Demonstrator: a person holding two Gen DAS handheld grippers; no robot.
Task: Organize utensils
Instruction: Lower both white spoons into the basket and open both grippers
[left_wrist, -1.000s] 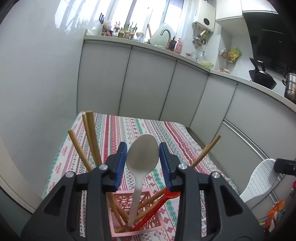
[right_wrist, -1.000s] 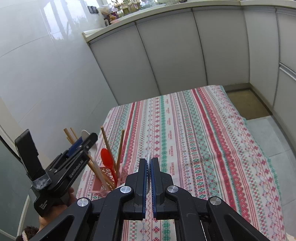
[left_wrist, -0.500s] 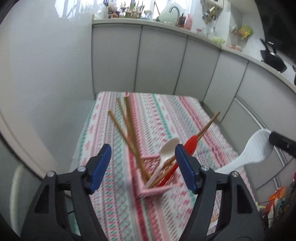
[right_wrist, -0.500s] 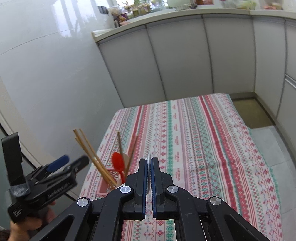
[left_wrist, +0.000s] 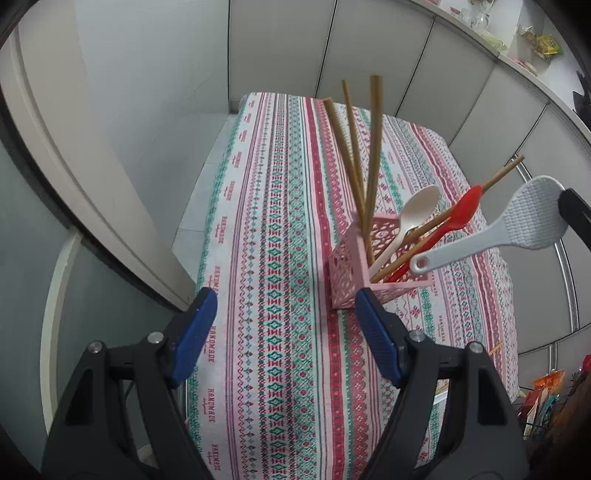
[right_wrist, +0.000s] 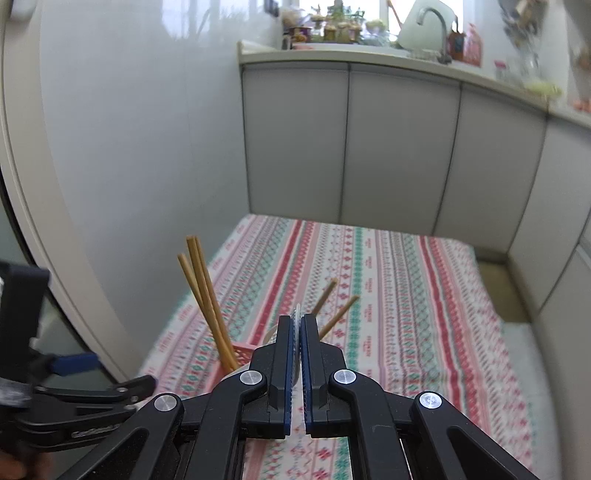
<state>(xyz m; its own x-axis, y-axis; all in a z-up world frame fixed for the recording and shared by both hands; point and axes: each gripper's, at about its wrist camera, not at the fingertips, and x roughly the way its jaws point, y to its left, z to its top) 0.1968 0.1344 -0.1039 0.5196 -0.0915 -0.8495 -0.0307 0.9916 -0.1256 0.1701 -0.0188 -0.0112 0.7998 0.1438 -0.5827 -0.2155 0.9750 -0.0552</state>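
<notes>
A pink lattice basket (left_wrist: 347, 273) stands on the striped tablecloth (left_wrist: 277, 206). It holds several wooden chopsticks (left_wrist: 373, 147), a white spoon (left_wrist: 417, 210) and a red spoon (left_wrist: 461, 210). My left gripper (left_wrist: 284, 299) hovers to the basket's near left; its jaws are opening with nothing between them. My right gripper (right_wrist: 297, 319) is shut on a white rice paddle (left_wrist: 528, 221), seen edge-on between its pads in the right wrist view. The paddle's handle end hangs just over the basket's right side. The left gripper (right_wrist: 110, 373) shows at the lower left of the right wrist view.
Grey cabinet doors (right_wrist: 399, 147) close off the table's far end and right side, and a glossy wall (right_wrist: 147, 147) runs along its left edge. A pale door frame (left_wrist: 85, 177) stands near left. Bags lie on the floor at lower right (left_wrist: 546, 395).
The left gripper let go of the white spoon, which now leans in the basket, then opened wide and drew back to the left. The right gripper brought the paddle in over the basket.
</notes>
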